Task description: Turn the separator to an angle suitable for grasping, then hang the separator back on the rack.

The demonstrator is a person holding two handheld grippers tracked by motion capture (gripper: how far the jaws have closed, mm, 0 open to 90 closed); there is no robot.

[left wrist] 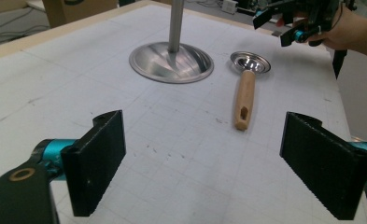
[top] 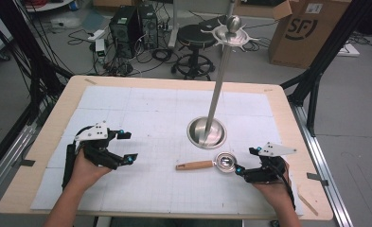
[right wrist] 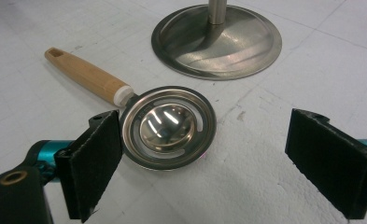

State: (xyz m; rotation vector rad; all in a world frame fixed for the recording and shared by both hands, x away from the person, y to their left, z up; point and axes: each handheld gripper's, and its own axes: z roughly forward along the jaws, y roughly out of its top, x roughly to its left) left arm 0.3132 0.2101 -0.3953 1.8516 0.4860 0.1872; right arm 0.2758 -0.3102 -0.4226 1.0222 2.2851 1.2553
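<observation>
While both tools (top: 127, 147) (top: 246, 161) gape empty, the wooden-handled steel slotted spoon (right wrist: 169, 125) looks light, rigid, best gripped mid-handle.

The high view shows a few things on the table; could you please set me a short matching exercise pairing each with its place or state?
Things:
1. left gripper
2. right gripper
3. egg separator
4. metal stand

Places or states:
A. upright on a round base at the table's middle
B. lying flat, wooden handle pointing to the person's left
C. open, beside the steel cup
D. open, at the table's left, far from everything

Pairs: 1-D, 2-C, 3-B, 4-A
</observation>
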